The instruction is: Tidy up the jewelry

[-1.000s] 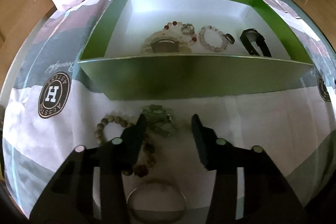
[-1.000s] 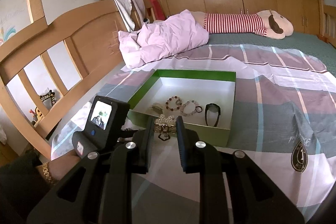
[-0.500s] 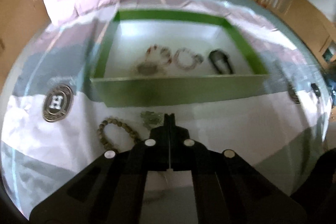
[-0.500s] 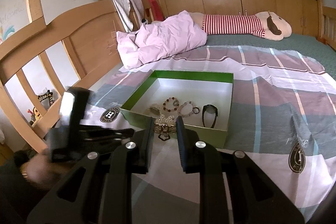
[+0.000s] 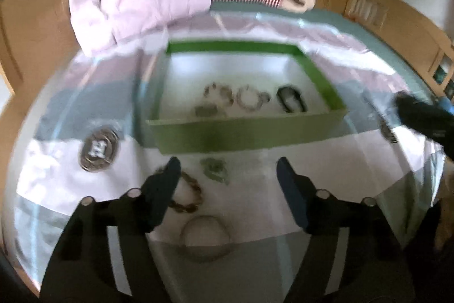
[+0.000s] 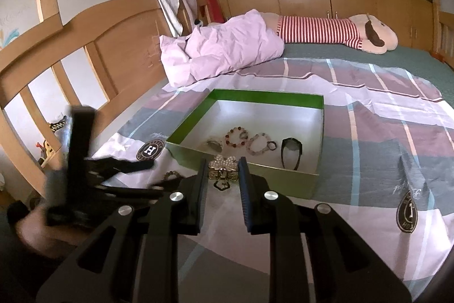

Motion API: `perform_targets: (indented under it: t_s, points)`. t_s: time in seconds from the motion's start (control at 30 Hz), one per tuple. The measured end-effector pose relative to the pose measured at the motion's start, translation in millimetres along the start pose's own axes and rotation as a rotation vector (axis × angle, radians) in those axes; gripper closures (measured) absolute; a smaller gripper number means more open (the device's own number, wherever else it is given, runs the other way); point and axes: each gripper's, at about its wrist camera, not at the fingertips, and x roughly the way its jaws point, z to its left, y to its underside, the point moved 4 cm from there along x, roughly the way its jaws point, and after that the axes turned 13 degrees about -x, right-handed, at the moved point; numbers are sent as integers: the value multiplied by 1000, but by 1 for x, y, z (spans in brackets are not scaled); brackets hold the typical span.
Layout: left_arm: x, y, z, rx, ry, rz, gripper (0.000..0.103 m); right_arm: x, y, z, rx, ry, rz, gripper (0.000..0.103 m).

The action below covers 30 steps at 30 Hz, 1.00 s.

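Note:
A green box (image 5: pixel 247 134) (image 6: pixel 283 173) lies on the bed with bead bracelets (image 6: pixel 237 137) and a black clip (image 6: pixel 291 151) inside. My left gripper (image 5: pixel 228 178) is open and empty above the sheet, short of the box. Between and below its fingers lie a greenish ornament (image 5: pixel 214 169), a brown bead bracelet (image 5: pixel 188 196) and a silver bangle (image 5: pixel 206 239). My right gripper (image 6: pixel 222 176) is shut on a rhinestone flower brooch (image 6: pixel 222 171), held in front of the box's near wall. The left view is blurred.
A pink quilt (image 6: pixel 224 47) and a striped plush toy (image 6: pixel 334 31) lie at the far end of the bed. A wooden bed rail (image 6: pixel 85 47) runs along the left. The left gripper's body (image 6: pixel 82 158) is at the right view's left edge.
My left gripper shut half a second ago and has opened wide again, pulling up and back from the sheet. The right gripper has stayed still with the brooch.

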Motion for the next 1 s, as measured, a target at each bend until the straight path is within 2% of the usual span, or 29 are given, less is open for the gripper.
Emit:
perform_targets:
  t_s: [0.13, 0.2, 0.5, 0.57, 0.6, 0.63, 0.67, 0.73, 1.0]
  points:
    - [42, 10, -3, 42, -42, 74, 53, 0, -1, 0, -2, -1, -5, 82]
    - [58, 13, -3, 44, -64, 102, 54, -2, -1, -3, -1, -2, -8, 82]
    - [93, 9, 14, -46, -104, 132, 61, -10, -1, -9, 12, -7, -20, 82]
    - [93, 8, 14, -48, -104, 126, 62, -11, -1, -9, 13, -6, -21, 82]
    - [93, 8, 15, -56, -98, 126, 65, -11, -1, -10, 13, -6, -21, 82]
    - [93, 6, 18, -74, -90, 126, 73, -11, -1, -10, 13, -7, -21, 82]
    - [93, 6, 21, -90, -82, 126, 74, -11, -1, -10, 13, -6, -23, 82]
    - [91, 3, 25, -122, -58, 127, 76, -12, -1, -10, 13, -7, -24, 82]
    - [62, 5, 18, -107, -25, 75, 77, -16, -3, -8, 3, -1, -36, 82]
